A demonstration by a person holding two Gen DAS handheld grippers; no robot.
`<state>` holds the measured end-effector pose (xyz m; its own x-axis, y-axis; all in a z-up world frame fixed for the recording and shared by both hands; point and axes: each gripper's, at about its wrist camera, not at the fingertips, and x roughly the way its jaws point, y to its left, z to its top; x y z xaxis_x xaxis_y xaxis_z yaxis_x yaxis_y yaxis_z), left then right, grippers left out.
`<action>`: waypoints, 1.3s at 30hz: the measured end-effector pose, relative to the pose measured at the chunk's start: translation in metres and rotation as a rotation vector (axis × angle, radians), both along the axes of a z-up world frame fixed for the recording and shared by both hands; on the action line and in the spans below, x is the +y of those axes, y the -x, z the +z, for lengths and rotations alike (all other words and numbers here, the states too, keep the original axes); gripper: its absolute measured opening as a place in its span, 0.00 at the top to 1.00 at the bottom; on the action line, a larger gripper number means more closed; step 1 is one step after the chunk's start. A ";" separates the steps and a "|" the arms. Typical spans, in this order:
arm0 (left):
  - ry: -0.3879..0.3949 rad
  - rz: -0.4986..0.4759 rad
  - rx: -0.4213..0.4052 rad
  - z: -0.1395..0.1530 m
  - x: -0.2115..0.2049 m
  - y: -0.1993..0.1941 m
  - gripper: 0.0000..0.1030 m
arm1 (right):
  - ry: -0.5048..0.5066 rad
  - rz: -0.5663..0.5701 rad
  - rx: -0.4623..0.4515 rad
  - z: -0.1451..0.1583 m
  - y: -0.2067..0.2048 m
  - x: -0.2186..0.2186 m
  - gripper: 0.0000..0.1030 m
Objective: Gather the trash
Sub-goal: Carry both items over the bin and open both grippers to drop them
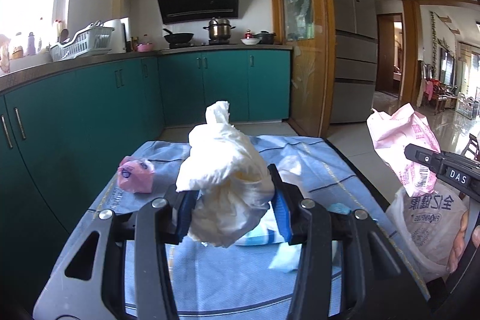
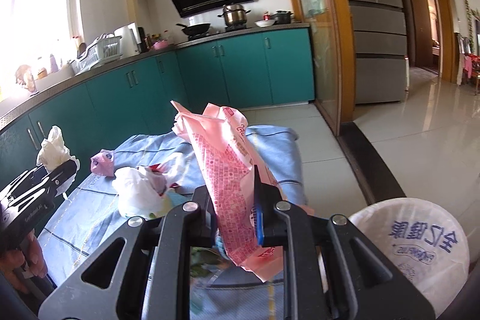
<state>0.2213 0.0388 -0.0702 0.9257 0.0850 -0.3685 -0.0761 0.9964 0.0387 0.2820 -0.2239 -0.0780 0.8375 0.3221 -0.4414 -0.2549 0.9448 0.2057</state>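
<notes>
My left gripper [image 1: 232,200] is shut on a crumpled white plastic bag [image 1: 225,185] and holds it above the blue cloth [image 1: 210,269]; the bag also shows in the right wrist view [image 2: 52,150]. My right gripper [image 2: 235,212] is shut on a pink printed wrapper [image 2: 228,170], also seen in the left wrist view [image 1: 405,140], held near a bin lined with a white printed bag [image 2: 420,245]. A small pink crumpled wrapper [image 1: 135,174] and a white bag heap [image 2: 138,191] lie on the cloth.
A blue-and-white packet [image 1: 264,236] and scraps lie on the cloth under my left gripper. Teal kitchen cabinets [image 1: 75,116] run along the left and back. A grey fridge [image 2: 375,20] and a tiled floor [image 2: 420,140] are to the right.
</notes>
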 end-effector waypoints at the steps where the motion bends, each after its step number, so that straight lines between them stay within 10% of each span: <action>1: -0.002 -0.015 -0.001 0.000 -0.007 0.001 0.56 | 0.000 -0.008 0.000 0.000 0.002 -0.004 0.82; 22: -0.105 -0.280 0.062 -0.025 -0.116 0.015 0.56 | -0.029 -0.268 0.027 -0.011 0.047 -0.129 0.82; 39: 0.054 -0.663 0.253 -0.036 -0.245 -0.019 0.55 | -0.022 -0.409 0.183 -0.040 0.045 -0.182 0.82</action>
